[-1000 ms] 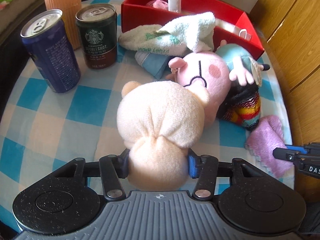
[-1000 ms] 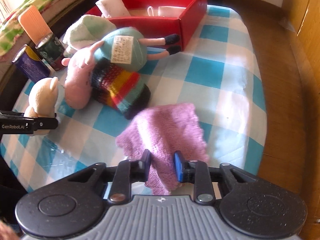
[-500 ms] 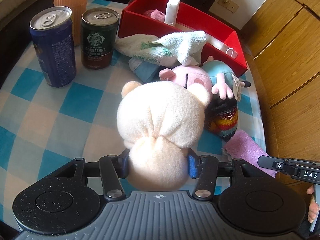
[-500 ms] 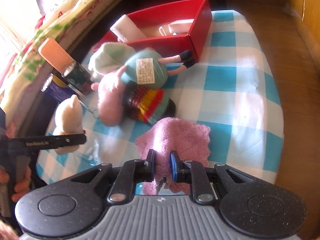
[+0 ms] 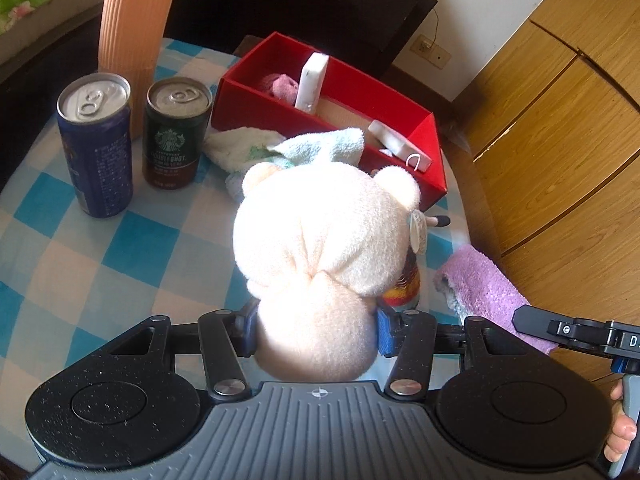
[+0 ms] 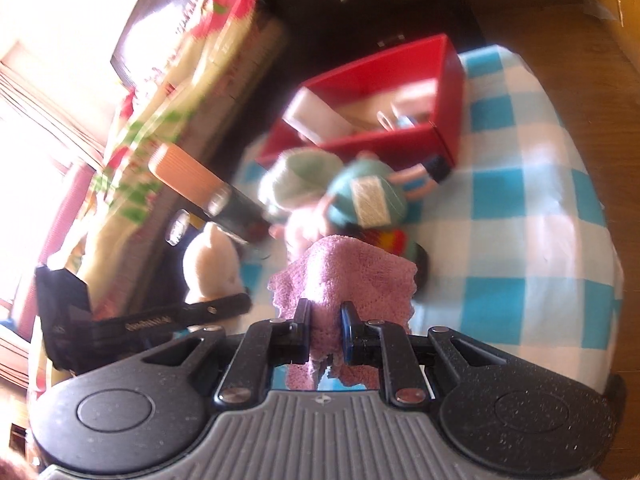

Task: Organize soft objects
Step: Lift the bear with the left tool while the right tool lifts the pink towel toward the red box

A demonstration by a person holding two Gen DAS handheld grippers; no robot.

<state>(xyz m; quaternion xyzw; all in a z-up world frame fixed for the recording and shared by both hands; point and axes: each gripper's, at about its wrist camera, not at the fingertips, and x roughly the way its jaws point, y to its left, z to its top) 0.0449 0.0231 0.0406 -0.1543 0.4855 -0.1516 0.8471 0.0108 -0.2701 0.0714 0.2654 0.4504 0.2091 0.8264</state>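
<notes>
My left gripper (image 5: pixel 316 330) is shut on a cream plush bear (image 5: pixel 324 240), held by its body above the checked tablecloth; the bear (image 6: pixel 212 268) also shows at the left of the right wrist view. My right gripper (image 6: pixel 325 326) is shut on a purple knitted cloth (image 6: pixel 348 272), lifted off the table; the same cloth (image 5: pixel 484 284) hangs at the right of the left wrist view. A red box (image 5: pixel 332 108) stands at the back of the table. In front of it lie a pale green towel (image 5: pixel 280 148) and a pink pig plush (image 6: pixel 360 192) on a striped cloth.
A blue can (image 5: pixel 96 148), a dark Starbucks can (image 5: pixel 176 132) and a ribbed peach vase (image 5: pixel 136 28) stand at the left. The red box (image 6: pixel 384 92) holds white items and a pink cloth. Wooden cabinets (image 5: pixel 560 120) rise right of the table (image 5: pixel 100 260).
Both grippers have risen with their loads: the bear and the purple cloth now hang higher above the table. The right wrist view has rolled and tilted up, and is blurred.
</notes>
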